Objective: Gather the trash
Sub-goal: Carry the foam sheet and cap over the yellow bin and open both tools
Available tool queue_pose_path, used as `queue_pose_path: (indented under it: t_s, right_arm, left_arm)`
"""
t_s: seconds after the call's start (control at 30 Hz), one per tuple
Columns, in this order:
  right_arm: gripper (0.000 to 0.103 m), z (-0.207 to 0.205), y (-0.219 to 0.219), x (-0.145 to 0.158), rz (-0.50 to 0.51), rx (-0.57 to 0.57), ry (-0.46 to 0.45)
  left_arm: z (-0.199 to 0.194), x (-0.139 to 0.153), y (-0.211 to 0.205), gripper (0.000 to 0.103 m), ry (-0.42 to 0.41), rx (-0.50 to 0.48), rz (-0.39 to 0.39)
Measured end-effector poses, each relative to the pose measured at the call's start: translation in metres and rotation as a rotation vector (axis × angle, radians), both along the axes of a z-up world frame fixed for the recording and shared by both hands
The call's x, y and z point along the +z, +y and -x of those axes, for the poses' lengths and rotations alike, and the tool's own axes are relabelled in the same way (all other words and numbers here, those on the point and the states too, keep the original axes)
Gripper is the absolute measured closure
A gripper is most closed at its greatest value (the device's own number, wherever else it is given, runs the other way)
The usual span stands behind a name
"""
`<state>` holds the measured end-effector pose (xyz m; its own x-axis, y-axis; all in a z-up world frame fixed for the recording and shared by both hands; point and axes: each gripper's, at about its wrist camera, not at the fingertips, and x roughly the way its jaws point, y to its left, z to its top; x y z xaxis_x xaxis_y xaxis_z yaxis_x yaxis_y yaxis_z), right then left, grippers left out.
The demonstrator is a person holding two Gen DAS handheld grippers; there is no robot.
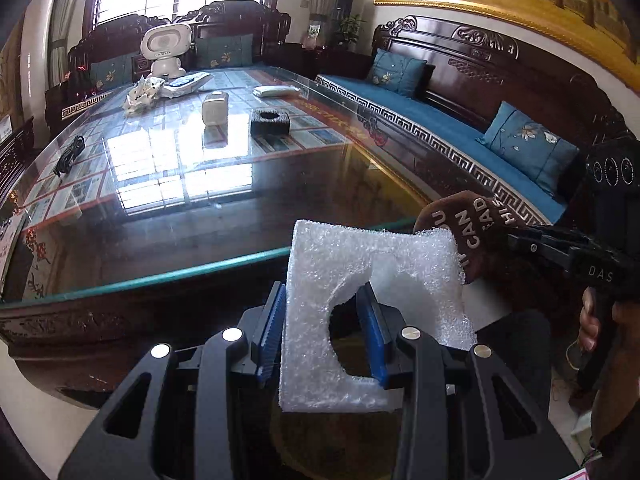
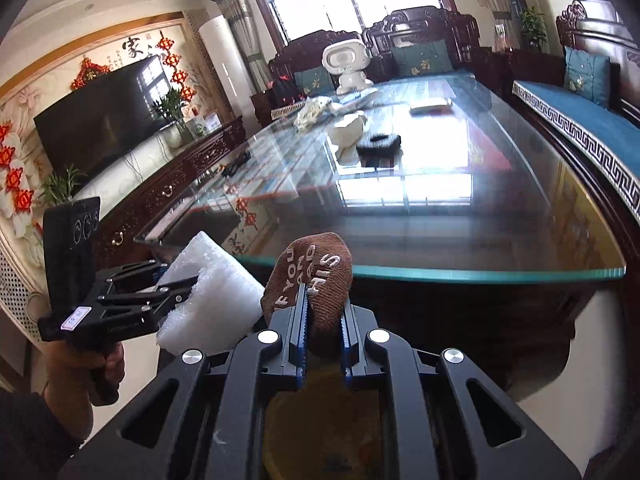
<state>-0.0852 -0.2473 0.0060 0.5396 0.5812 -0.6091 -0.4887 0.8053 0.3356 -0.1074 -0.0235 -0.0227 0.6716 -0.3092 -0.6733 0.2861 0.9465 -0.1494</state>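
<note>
My left gripper (image 1: pixel 322 308) is shut on a white foam sheet (image 1: pixel 360 264) with a cut-out hole, held upright in front of the glass table's near edge. It also shows in the right wrist view (image 2: pixel 216 292). My right gripper (image 2: pixel 322 312) is shut on a brown sock (image 2: pixel 316 276) with white lettering; the sock also shows in the left wrist view (image 1: pixel 464 224), touching the foam's right corner. Both grippers hover below the table edge, side by side. Crumpled white paper (image 1: pixel 142 94) lies at the table's far end.
The glass-topped table (image 1: pixel 180 184) holds a cream box (image 1: pixel 215 108), a black foam block (image 1: pixel 270 121), a white robot toy (image 1: pixel 166 50), a flat white packet (image 1: pixel 276 90) and a black cable (image 1: pixel 70 154). A blue-cushioned wooden sofa (image 1: pixel 460 128) runs along the right. A TV (image 2: pixel 100 120) stands on the left.
</note>
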Motion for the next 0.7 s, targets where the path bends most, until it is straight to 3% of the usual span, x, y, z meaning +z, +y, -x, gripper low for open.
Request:
queue_pose_path:
  t_s: [0.3, 0.33, 0.43, 0.7]
  right_arm:
    - [0.089, 0.046, 0.008, -0.050, 0.090, 0.002, 0.064]
    - [0.087, 0.048, 0.009, -0.054, 0.090, 0.007, 0.076]
    - [0.062, 0.053, 0.013, -0.064, 0.094, 0.009, 0.106]
    - [0.061, 0.056, 0.009, -0.071, 0.075, 0.006, 0.123]
  left_arm:
    - [0.039, -0.044, -0.008, 0.065, 0.074, -0.018, -0.035]
    - [0.042, -0.046, -0.008, 0.065, 0.078, -0.015, -0.033]
    - [0.049, -0.053, -0.008, 0.065, 0.087, -0.006, -0.032]
    - [0.056, -0.064, -0.014, 0.065, 0.123, -0.018, -0.032]
